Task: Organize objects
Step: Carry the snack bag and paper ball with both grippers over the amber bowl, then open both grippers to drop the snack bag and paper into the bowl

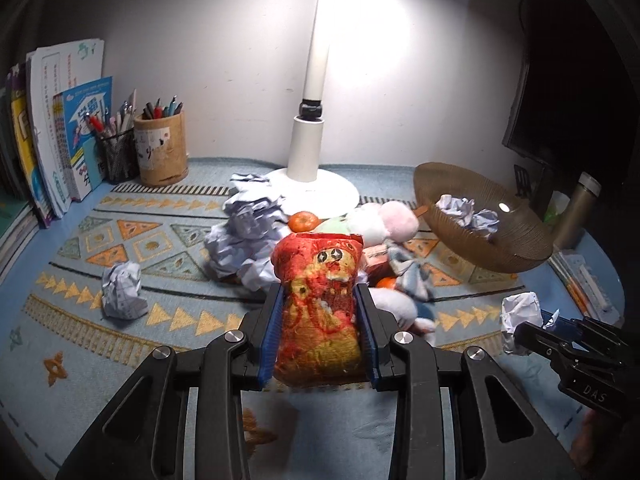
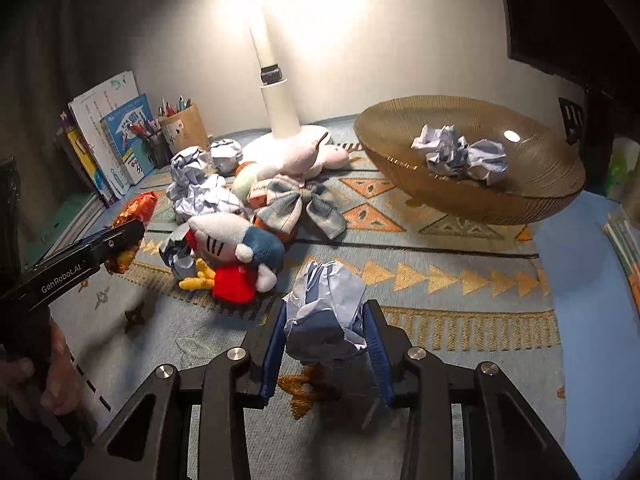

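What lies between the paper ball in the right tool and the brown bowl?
Only bare patterned mat, seen in the right wrist view, separates the paper ball from the brown bowl.

Red-and-yellow snack bag (image 1: 318, 312); pale blue-white paper ball (image 2: 326, 308); amber ribbed bowl (image 2: 480, 200)

My left gripper (image 1: 320, 332) is matte black, with two angular linkage arms on each side pinned by round silver screws, and ribbed blue pads (image 1: 269, 336) lining its fingers. From the other camera I read white "GenRobot.AI" lettering along its side. My right gripper (image 2: 326, 344) is built the same: black arms, silver screw heads, blue ribbed fingers (image 2: 273, 352). Seen from the left camera, its black body carries the letters "DAS".
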### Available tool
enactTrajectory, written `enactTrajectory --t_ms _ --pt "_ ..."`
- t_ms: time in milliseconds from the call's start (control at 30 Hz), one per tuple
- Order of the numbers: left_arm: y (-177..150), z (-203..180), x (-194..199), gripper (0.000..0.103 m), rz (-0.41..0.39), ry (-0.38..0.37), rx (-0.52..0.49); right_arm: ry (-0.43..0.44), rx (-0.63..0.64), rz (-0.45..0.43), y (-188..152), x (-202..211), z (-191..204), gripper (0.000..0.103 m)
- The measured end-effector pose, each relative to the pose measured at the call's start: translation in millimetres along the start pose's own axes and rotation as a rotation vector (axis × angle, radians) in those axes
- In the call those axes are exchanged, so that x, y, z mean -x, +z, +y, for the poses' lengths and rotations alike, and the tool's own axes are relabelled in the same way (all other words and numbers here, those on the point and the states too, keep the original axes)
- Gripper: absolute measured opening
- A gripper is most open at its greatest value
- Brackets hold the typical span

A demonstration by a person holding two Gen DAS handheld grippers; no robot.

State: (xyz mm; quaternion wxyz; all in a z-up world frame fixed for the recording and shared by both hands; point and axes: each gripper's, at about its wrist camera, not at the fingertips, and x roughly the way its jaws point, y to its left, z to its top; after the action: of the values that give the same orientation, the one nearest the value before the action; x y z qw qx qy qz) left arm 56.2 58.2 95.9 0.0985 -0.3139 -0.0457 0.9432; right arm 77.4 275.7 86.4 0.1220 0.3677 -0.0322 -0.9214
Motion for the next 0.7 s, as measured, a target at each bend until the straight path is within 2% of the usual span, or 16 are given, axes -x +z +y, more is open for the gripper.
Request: enactTrajectory --t_ms 167,267,333,433,600,633,667,700 --pt "44.5 -58.7 -7.1 0.031 -0.031 -0.136 -0.06 -0.067 -0.008 -0.157 42.2 51.8 -23.4 0.037" --pt "68.6 -90.1 -22.3 0.031 -0.026 -0.202 -0.081 -0.113 -0.058 -0.213 67.2 64.2 -50.3 0.038" --pt "77.4 -108.2 -34.4 0.031 -0.02 -0.22 -0.099 -0.129 -0.112 -0.225 78.6 61.2 -71.7 0.038" --pt "83.3 -127.8 -54.0 0.031 -0.003 -0.247 -0.114 -0.105 -0.196 -0.209 87.5 46.6 -99.1 0.038" --pt "89.9 -150.6 -90.6 0.033 0.03 -0.265 -0.128 -0.101 -0.27 -0.183 93.6 18.7 -126.7 0.039" --pt "89.7 -153.0 -97.9 0.04 0.037 -0.264 -0.126 -0.094 -0.28 -0.173 94.8 11.6 -130.7 0.042" --pt "88.7 -153.0 -104.2 0.053 0.043 -0.258 -0.117 -0.09 -0.288 -0.155 95.4 4.2 -134.5 0.054" --pt "87.6 -151.5 -109.8 0.061 0.058 -0.255 -0.103 -0.092 -0.299 -0.144 95.0 -1.0 -138.4 0.06"
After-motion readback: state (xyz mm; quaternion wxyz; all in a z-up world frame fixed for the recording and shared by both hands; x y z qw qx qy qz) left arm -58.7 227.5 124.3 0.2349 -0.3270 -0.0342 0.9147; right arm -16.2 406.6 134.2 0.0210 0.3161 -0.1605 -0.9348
